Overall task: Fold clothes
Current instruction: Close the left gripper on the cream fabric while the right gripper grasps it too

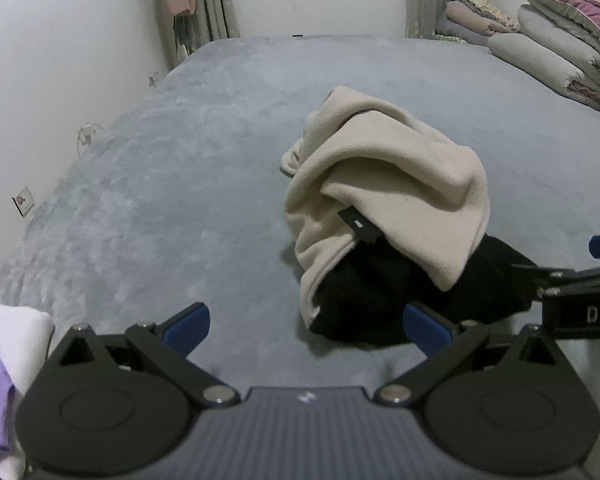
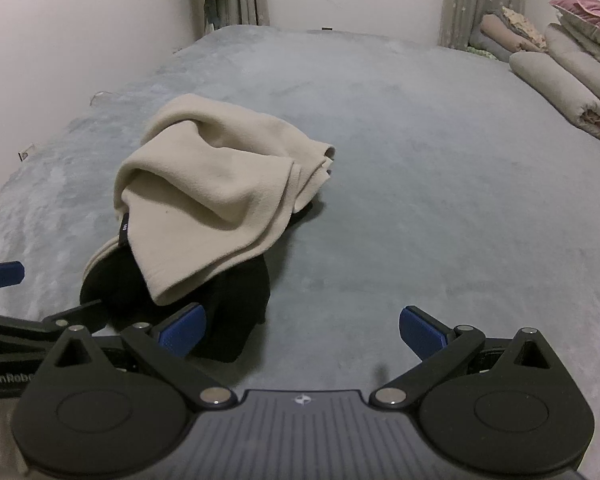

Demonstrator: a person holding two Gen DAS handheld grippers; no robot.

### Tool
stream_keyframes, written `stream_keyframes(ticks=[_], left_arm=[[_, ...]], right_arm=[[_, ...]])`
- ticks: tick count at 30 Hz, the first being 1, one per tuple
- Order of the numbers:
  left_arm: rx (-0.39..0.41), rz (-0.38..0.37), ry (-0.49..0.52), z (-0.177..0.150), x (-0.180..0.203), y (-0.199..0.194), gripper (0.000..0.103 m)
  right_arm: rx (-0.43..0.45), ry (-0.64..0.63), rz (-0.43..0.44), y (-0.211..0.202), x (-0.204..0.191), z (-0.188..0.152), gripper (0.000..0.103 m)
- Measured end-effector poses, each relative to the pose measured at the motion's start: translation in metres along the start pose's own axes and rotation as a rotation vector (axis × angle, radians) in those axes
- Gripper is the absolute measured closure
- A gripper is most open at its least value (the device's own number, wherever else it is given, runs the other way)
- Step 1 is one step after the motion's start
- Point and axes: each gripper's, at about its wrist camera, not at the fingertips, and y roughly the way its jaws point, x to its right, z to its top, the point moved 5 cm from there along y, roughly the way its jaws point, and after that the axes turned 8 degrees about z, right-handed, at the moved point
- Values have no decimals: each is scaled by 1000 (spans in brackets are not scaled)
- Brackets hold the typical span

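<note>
Tools (image 1: 306, 328) (image 2: 302, 330) agape near crumpled garment (image 1: 384, 184)

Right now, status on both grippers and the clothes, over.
Left gripper open, empty. Right gripper open, empty. Cream fleece garment crumpled over black garment on grey bedspread, unfolded. Nothing in the way.

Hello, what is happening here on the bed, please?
A person holds two grippers over a grey bed to fold clothes. A crumpled beige garment lies on a black garment, both still unfolded. The left gripper and the right gripper are open, just short of the pile and holding nothing. Folded quilts are stacked at the far right.
</note>
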Motion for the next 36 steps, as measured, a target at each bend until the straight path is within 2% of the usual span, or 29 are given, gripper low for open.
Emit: stream_keyframes(ticks=[10, 12, 13, 14, 15, 16, 17, 18, 20, 23, 26, 27, 28, 29, 30, 31, 34, 36], left_arm=[[-5, -3, -49, 18, -14, 39, 0], [5, -17, -62, 25, -15, 50, 4], [7, -34, -65, 27, -14, 57, 14], [7, -56, -66, 30, -13, 64, 32], [-3, -90, -79, 31, -14, 71, 43], [-19, -131, -99, 31, -15, 79, 60], [-37, -167, -123, 31, -17, 84, 71], [-50, -192, -143, 32, -20, 88, 75], [-32, -195, -129, 34, -22, 88, 85], [-15, -198, -102, 32, -22, 83, 87], [-15, -201, -80, 28, -20, 78, 87], [-15, -203, -74, 27, -20, 76, 87], [-15, -207, -73, 26, -21, 76, 81], [-16, -211, -75, 25, -22, 76, 71], [-17, -213, -74, 25, -22, 77, 67], [-18, -213, -72, 25, -21, 78, 64], [-21, -212, -66, 24, -18, 81, 64], [-23, -216, -65, 25, -17, 83, 70]], right_arm=[[-20, -37, -4, 29, -7, 15, 0], [-20, -25, 1, 40, -6, 19, 0], [-23, -11, 16, 47, -5, 21, 1], [-27, 5, 33, 55, -3, 22, 9], [-26, 20, 61, 62, -2, 22, 23], [-23, 43, 100, 67, 0, 22, 29], [-19, 67, 133, 70, 2, 22, 42], [-16, 92, 171, 70, 4, 23, 57], [-12, 118, 234, 68, 3, 26, 76], [1, 62, 234, 61, -6, 27, 84], [-6, 53, 238, 57, -10, 26, 85], [-8, 48, 235, 57, -10, 25, 84], [-10, 43, 231, 58, -9, 24, 81], [-12, 37, 227, 58, -9, 23, 80], [-14, 32, 224, 58, -9, 23, 73], [-20, 24, 211, 60, -7, 22, 71], [-22, 37, 220, 63, -5, 21, 69], [-22, 49, 232, 64, -4, 21, 69]])
